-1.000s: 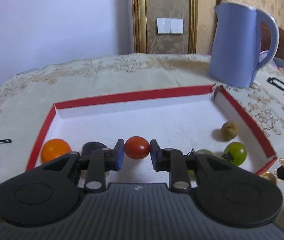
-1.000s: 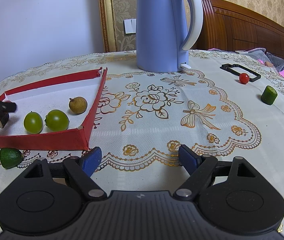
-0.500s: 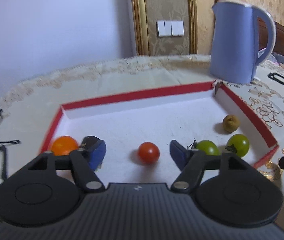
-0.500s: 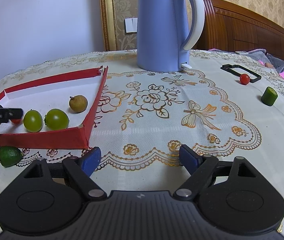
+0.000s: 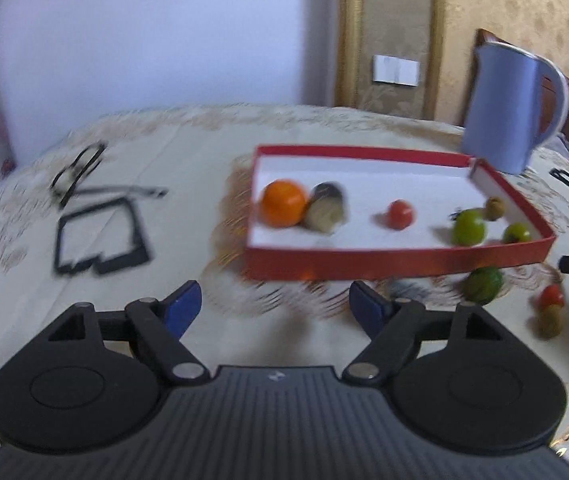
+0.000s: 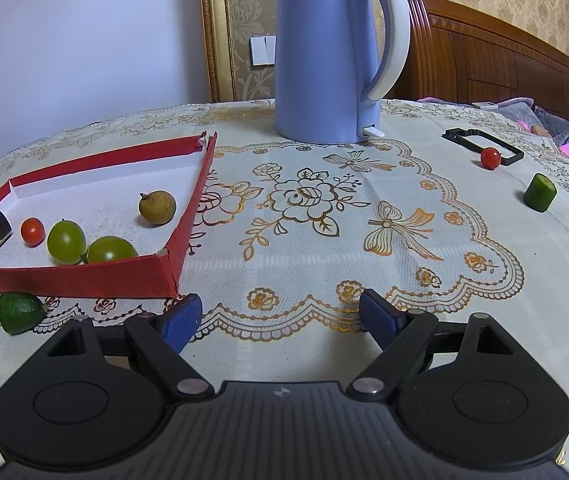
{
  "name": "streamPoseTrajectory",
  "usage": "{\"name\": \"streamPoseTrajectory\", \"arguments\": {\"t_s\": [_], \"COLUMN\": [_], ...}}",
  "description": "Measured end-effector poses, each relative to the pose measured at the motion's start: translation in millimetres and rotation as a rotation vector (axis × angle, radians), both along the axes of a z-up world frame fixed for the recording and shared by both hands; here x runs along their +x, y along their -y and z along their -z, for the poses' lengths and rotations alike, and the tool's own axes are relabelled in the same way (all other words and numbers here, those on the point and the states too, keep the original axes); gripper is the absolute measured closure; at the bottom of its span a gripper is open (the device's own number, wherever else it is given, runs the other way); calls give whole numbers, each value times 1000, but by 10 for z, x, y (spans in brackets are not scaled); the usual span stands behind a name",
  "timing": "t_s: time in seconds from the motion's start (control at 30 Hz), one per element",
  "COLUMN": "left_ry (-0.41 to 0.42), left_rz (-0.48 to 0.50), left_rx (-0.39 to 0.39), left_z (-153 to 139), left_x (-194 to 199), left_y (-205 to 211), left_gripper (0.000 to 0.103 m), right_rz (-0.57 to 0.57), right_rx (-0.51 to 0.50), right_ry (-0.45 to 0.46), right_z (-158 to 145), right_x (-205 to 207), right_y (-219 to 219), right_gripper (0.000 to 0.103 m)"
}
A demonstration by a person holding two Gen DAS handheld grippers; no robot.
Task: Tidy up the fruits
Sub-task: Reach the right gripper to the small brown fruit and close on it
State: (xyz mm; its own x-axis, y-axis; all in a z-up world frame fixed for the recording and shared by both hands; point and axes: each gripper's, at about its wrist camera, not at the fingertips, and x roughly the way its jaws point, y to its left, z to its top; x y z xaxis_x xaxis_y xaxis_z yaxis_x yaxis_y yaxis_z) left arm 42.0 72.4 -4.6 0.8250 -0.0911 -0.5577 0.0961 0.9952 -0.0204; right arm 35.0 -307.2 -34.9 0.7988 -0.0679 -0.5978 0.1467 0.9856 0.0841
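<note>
A red tray [image 5: 400, 258] with a white floor holds an orange [image 5: 283, 203], a dark cut piece [image 5: 326, 213], a red tomato [image 5: 401, 214], two green tomatoes [image 5: 469, 227] and a brown longan [image 5: 495, 207]. My left gripper [image 5: 276, 300] hangs in front of the tray, over the cloth. Its jaws are opening with nothing between them. A lime [image 5: 483, 285] and a small red tomato [image 5: 551, 295] lie outside the tray's front wall. My right gripper [image 6: 280, 306] stands open and empty over the cloth, right of the tray [image 6: 84, 280]. A cherry tomato [image 6: 490, 158] and a cucumber piece [image 6: 540, 192] lie far right.
A blue kettle [image 6: 324, 60] stands behind the tray's right corner. A black frame [image 6: 480, 146] lies by the cherry tomato. Glasses [image 5: 78, 172] and another black frame [image 5: 100, 240] lie left of the tray. A wooden headboard stands behind the table.
My left gripper let go of the red tomato, which now rests in the tray. It opened wide and drew back out of the tray. The right gripper has not moved.
</note>
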Motion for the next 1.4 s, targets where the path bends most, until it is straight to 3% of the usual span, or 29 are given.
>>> {"name": "streamPoseTrajectory", "arguments": {"t_s": [0.2,0.37,0.57,0.77,0.87,0.93,1.0,1.33,1.4], "left_ry": [-56,-39,-49,-56,-65,-74,-78,-80,-80], "left_rz": [-69,-79,-101,-94,-91,-110,-117,-117,-117], "left_rx": [-49,-43,-20,-9,18,42,22,27,26], "left_z": [158,209,222,230,236,244,246,250,249], "left_x": [144,181,233,249,266,282,290,293,294], "left_y": [-216,-200,-183,-168,-129,-106,-143,-145,-144], "left_gripper": [24,19,12,9,8,0,0,0,0], "right_rz": [-1,9,-64,-215,-267,-293,-310,-287,-279], "right_rx": [6,60,81,63,21,23,34,12,-19], "right_ry": [4,39,84,108,107,96,82,78,81], "right_z": [-1,-23,-74,-155,-164,-169,-157,-87,-80], "right_x": [-5,-87,-396,-762,-820,-804,-770,-621,-611], "right_y": [7,80,-43,-479,-725,-838,-920,-1130,-1162], "right_gripper": [17,16,16,16,30,36,48,61,70]}}
